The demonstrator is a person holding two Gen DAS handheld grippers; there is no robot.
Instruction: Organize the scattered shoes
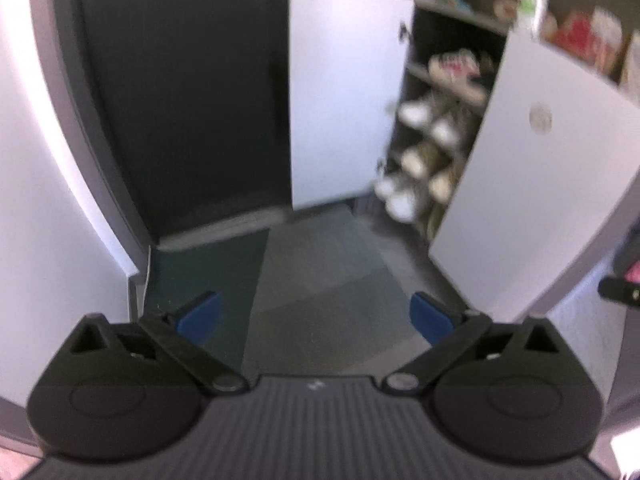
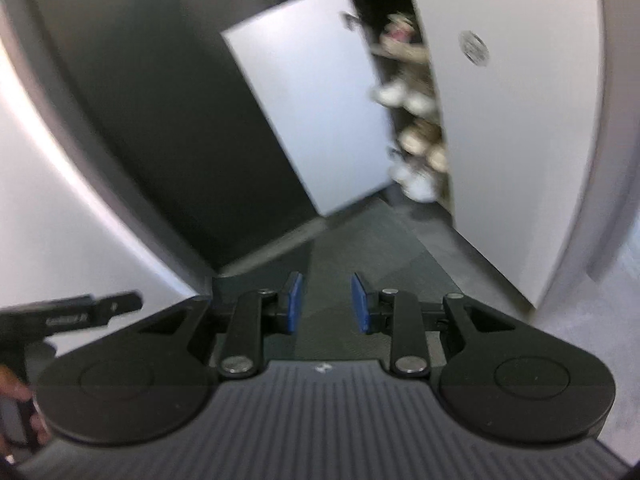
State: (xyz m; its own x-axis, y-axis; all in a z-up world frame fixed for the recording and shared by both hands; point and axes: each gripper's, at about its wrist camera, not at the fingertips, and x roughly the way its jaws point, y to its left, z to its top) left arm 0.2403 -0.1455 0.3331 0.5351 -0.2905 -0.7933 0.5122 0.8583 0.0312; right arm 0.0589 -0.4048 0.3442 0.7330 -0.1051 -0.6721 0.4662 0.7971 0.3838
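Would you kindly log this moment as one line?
left gripper open, empty | right gripper open, empty | cabinet doors open | shoes shelved

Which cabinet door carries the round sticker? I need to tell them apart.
The right-hand door, nearer the camera. Its white face bears a round sticker; the left door is plain.

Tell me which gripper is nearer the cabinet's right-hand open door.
Right, it seems. The right gripper is on the side of that door; the left gripper sits further left, toward the white wall.
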